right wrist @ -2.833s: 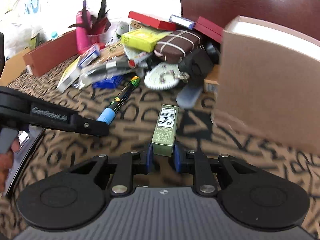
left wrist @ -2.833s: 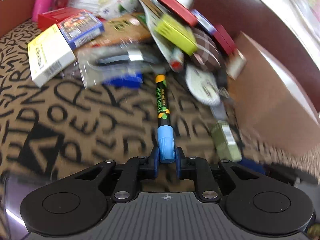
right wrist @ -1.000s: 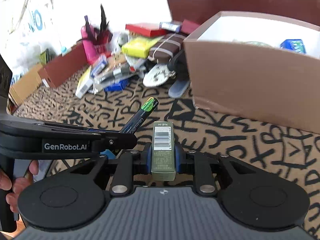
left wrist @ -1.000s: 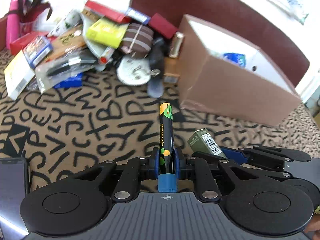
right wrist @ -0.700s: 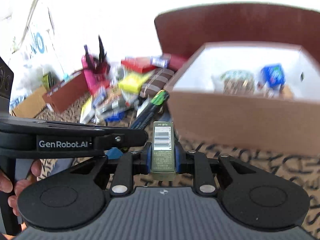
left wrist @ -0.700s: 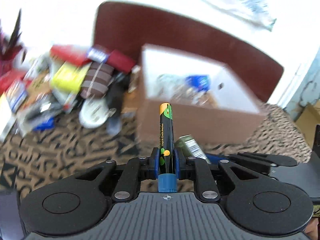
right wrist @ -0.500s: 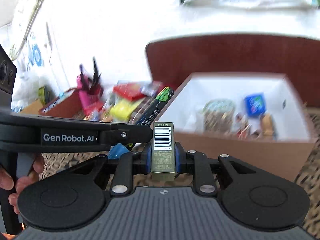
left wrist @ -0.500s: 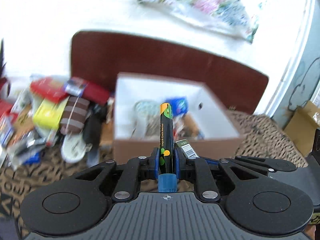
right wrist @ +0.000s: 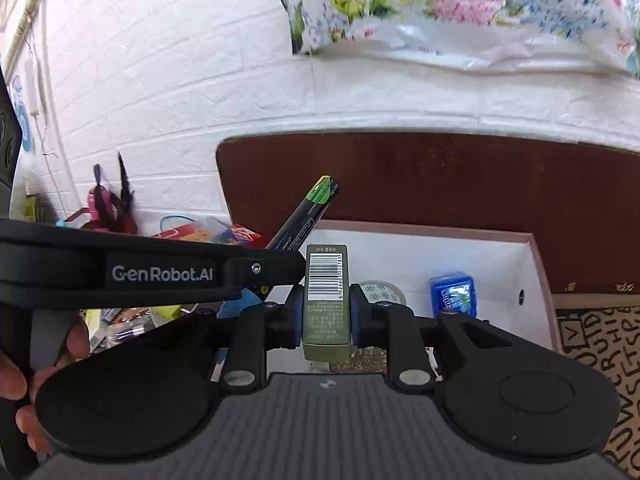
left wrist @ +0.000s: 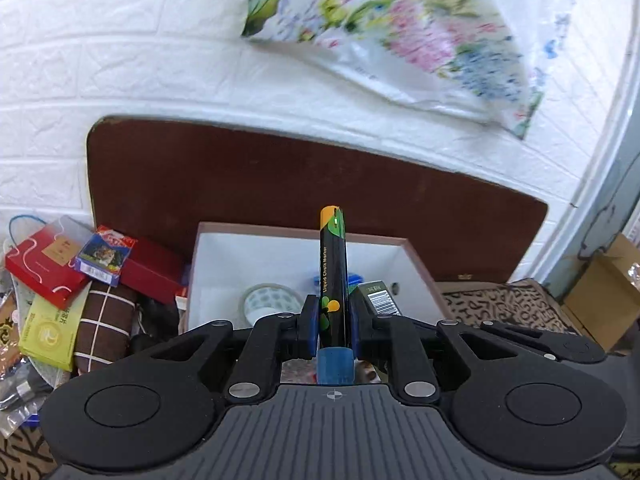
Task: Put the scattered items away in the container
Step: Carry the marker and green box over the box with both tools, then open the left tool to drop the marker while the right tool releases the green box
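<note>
White brick wall fills the upper frame as I hold my left tool (left wrist: pixel 332 334) clenched on the chalk marker (left wrist: pixel 333 280) and right tool (right wrist: pixel 326 320) on the green carton (right wrist: pixel 326 300) above the box (right wrist: pixel 538 276); crowded together, they could collide on release.

Tape roll (left wrist: pixel 267 303) inside the box (left wrist: pixel 416 260), heap of packets (left wrist: pixel 72 300) just left of it
</note>
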{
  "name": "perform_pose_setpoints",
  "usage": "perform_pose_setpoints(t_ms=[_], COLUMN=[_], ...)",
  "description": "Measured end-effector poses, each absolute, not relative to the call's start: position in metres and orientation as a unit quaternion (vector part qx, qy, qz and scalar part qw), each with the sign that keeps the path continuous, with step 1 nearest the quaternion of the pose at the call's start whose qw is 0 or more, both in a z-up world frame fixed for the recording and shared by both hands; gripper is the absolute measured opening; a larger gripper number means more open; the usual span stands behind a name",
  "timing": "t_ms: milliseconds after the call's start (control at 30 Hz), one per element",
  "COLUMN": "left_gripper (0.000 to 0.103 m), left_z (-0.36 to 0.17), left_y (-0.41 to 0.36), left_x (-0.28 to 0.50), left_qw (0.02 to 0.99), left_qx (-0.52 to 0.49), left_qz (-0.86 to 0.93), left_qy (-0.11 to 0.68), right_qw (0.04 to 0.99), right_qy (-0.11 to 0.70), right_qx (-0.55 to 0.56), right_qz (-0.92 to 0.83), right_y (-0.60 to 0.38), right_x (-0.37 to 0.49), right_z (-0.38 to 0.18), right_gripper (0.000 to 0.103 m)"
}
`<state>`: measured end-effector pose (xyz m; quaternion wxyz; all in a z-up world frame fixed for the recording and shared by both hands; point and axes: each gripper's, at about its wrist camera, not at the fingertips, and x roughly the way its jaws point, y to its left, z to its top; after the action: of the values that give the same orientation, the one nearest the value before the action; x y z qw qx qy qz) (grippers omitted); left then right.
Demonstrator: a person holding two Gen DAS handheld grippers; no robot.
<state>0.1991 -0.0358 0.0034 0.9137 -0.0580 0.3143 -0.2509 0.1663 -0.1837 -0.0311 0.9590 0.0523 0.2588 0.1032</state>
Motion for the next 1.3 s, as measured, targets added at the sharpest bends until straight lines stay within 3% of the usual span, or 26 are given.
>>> perform_pose_setpoints(t_ms=[433, 1033, 1233, 1267, 1300], left_gripper=[0.013, 0.017, 0.044, 0.050, 0.059], left_z=[-0.070, -0.084, -0.083, -0.082, -0.081], left_y=[-0.013, -0.014, -0.012, -0.014, -0.015], left_x=[0.274, 0.304, 0.302, 0.301, 0.299], left_qw=[0.897, 0.903, 0.899, 0.899, 0.899], left_qx=[-0.063, -0.036, -0.054, -0.052, -0.052], left_qz=[-0.221, -0.199, -0.218, -0.223, -0.229], left_qy=[0.377, 0.378, 0.375, 0.373, 0.370], right_qw=[0.926, 0.915, 0.918, 0.918, 0.920], right_qy=[0.348, 0.376, 0.375, 0.373, 0.370], right_qx=[0.090, 0.100, 0.086, 0.086, 0.086], right_qz=[0.119, 0.109, 0.098, 0.099, 0.102], right_y=[-0.164, -0.146, -0.142, -0.143, -0.143], right_x=[0.244, 0.285, 0.285, 0.284, 0.283], right_z=[-0.097, -0.113, -0.112, -0.112, -0.111], right_gripper=[0.026, 0.027, 0.033, 0.048, 0.056])
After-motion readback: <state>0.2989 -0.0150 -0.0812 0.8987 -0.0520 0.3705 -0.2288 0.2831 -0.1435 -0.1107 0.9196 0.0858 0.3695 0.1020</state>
